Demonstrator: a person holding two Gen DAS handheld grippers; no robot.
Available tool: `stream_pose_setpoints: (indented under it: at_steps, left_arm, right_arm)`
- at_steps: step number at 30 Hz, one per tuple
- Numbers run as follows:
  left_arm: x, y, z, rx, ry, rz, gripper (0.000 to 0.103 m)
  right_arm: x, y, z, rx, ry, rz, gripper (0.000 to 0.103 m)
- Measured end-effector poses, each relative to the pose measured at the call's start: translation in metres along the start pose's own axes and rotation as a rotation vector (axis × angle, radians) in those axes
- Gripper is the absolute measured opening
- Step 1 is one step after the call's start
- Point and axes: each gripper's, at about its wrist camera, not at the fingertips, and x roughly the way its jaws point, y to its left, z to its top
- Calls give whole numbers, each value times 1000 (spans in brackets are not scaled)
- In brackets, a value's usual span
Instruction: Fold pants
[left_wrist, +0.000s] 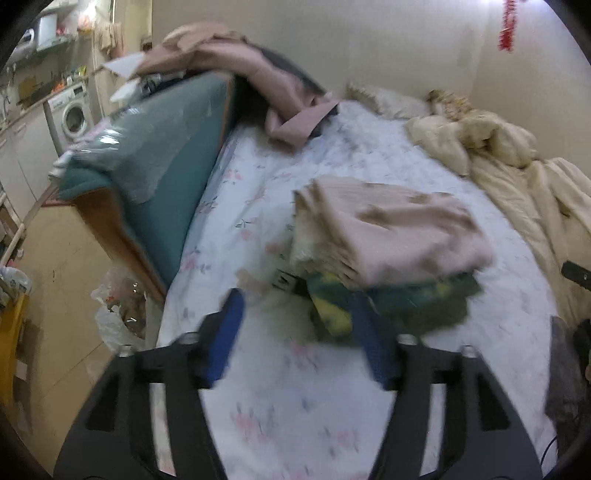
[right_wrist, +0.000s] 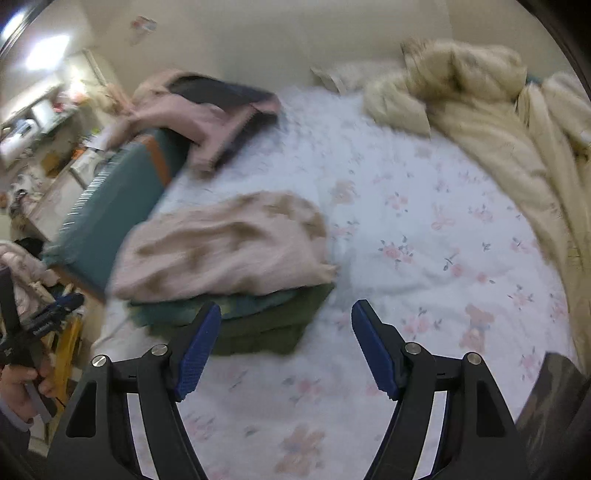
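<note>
1. Your left gripper is spread, gripping nothing.
2. Your right gripper is spread, empty.
3. The folded pink pants top a clothing stack on the floral bed sheet.

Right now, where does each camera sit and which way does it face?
Left wrist: on the left gripper, angled down at the bed; its open jaws show.
Right wrist: on the right gripper, angled down at the bed; open jaws, plus the person's hand.
Shared: the folded pink pants atop the stack, and the cream duvet.
</note>
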Motion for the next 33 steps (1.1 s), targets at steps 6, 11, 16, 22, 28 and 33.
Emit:
stream_pose_setpoints:
  at_steps: [6,11,16,22,28,33]
  left_arm:
    - [-103,-32,-56,44,-152,-5,75]
    - [-168,-40,-94,13,-209,-35,88]
    - [-216,-42,-136,-9,-261,10,103]
    - [-232,-58,-191,29,-263,22,103]
    - [-229,-73,-218,95,-271,35,103]
    - [-216,-73,-222,86,-249,28,103]
  right_arm:
    - [-91,67,-64,-81,-135,-19,88]
    - [-140,100,-109,-96,-190,-34,90]
    - [-174,118,-154,-92,-242,-72,103]
    - [-185,130,-215,-96,-271,-116,103]
    - [-174,132,-251,-94,-260,-154,103]
    - [-169,133,-255,-113,-271,-167,103]
